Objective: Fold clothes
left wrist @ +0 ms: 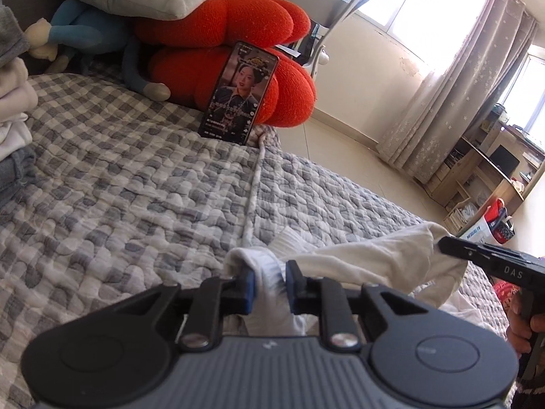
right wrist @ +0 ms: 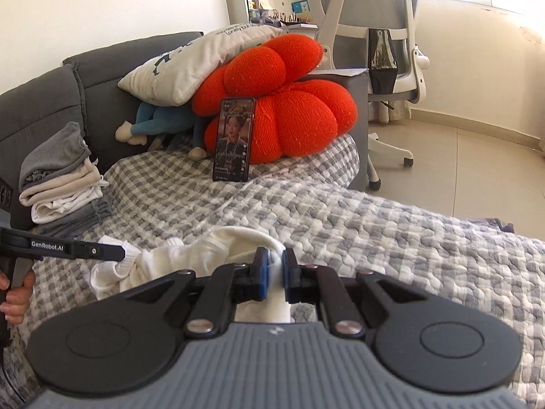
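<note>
I see a white garment [left wrist: 374, 255] on the grey-and-white checked quilt [left wrist: 119, 170]. Behind sits an orange-red knitted cushion [right wrist: 293, 126]

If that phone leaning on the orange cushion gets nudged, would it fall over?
Probably. The phone stands nearly upright on its narrow bottom edge, propped only by the soft orange cushion. The quilted bedspread beneath looks yielding, so it would likely tip or slide flat.

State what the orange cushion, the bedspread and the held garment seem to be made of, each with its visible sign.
Orange cushion: knitted yarn, seemingly; fine stitch texture, matt.
Bedspread: quilted woven cloth, probably cotton; puckered grey-white checks.
Garment: soft white knit, likely cotton; ribbed band, limp folds.
</note>
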Tool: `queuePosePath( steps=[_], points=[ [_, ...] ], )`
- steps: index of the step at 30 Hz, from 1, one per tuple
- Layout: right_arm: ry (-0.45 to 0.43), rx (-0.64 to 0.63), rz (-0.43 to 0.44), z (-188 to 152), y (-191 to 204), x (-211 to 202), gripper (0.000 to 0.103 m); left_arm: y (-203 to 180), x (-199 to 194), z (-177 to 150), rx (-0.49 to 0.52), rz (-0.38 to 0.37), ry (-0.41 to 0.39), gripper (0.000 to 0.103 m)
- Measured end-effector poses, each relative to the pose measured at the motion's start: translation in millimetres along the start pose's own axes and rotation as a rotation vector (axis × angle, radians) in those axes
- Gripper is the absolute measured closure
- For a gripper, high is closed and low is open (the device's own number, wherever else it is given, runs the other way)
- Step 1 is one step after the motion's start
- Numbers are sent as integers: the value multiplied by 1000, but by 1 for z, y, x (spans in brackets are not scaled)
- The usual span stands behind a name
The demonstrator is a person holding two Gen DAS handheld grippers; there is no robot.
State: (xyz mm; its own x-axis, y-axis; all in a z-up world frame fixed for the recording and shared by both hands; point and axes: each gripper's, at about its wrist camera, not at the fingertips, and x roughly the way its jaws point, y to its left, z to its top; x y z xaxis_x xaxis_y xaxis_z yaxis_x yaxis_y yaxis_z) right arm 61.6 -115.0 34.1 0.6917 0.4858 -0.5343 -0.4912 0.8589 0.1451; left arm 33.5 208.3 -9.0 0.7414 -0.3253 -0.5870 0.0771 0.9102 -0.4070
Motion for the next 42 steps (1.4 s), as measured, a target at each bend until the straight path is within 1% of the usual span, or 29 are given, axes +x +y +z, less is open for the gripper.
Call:
queuePosePath(
  steps=[3, 6, 9, 13, 14, 15, 16, 17, 18, 19, 20, 21, 23, 25, 28, 30, 33, 37, 40, 41, 42],
  points=[
    [61, 19, -6, -19, -4, 1, 92, 5, 0, -1, -38, -28, 12, 77],
    [124, 63, 1, -37, -10, 6, 92, 12, -2, 0, -86, -55, 16, 76],
    [140, 87, 19, -44, -12, 7, 93, 10, -5, -3, -69, -45, 24, 76],
    [136, 87, 43, -35, -11, 3, 89, 4, -8, -8, -31, -21, 40, 76],
    [134, 83, 47, -33, -10, 2, 89, 4, -8, -9, -29, -17, 42, 73],
    [132, 79, 51, -30, -10, 1, 86, 3, -10, -10, -25, -17, 42, 63],
    [130, 78, 53, -28, -10, 0, 85, 1, -12, -11, -18, -19, 40, 57],
    [127, 75, 53, -25, -10, -3, 85, -2, -16, -13, -3, -20, 37, 46],
    [124, 73, 52, -23, -10, -5, 84, -6, -18, -14, 18, -14, 33, 38],
    [121, 70, 51, -21, -10, -8, 84, -10, -21, -16, 48, 1, 25, 34],
    [117, 68, 50, -18, -10, -11, 79, -15, -24, -19, 78, 22, 15, 29],
    [111, 68, 49, -15, -11, -14, 69, -18, -26, -22, 100, 49, 8, 27],
    [90, 62, 54, -9, -11, -19, 61, -23, -29, -28, 140, 105, -6, 27],
    [77, 50, 69, -1, -8, -19, 61, -26, -31, -34, 148, 143, -23, 27],
    [80, 36, 123, 12, 2, -5, 61, -30, -34, -40, 136, 159, -53, 32],
    [89, 20, 154, 19, 10, 9, 61, -33, -34, -43, 129, 163, -70, 40],
    [114, 14, 198, 28, 19, 35, 61, -36, -32, -45, 122, 172, -87, 47],
    [159, 28, 261, 34, 30, 66, 61, -38, -27, -47, 117, 163, -89, 49],
    [180, 18, 288, 37, 40, 85, 61, -36, -24, -45, 78, 136, -102, 53],
    [187, 16, 297, 38, 43, 91, 61, -35, -23, -45, 62, 124, -113, 58],
    [194, 17, 306, 38, 44, 98, 61, -34, -22, -45, 47, 111, -124, 68]
  ],
)
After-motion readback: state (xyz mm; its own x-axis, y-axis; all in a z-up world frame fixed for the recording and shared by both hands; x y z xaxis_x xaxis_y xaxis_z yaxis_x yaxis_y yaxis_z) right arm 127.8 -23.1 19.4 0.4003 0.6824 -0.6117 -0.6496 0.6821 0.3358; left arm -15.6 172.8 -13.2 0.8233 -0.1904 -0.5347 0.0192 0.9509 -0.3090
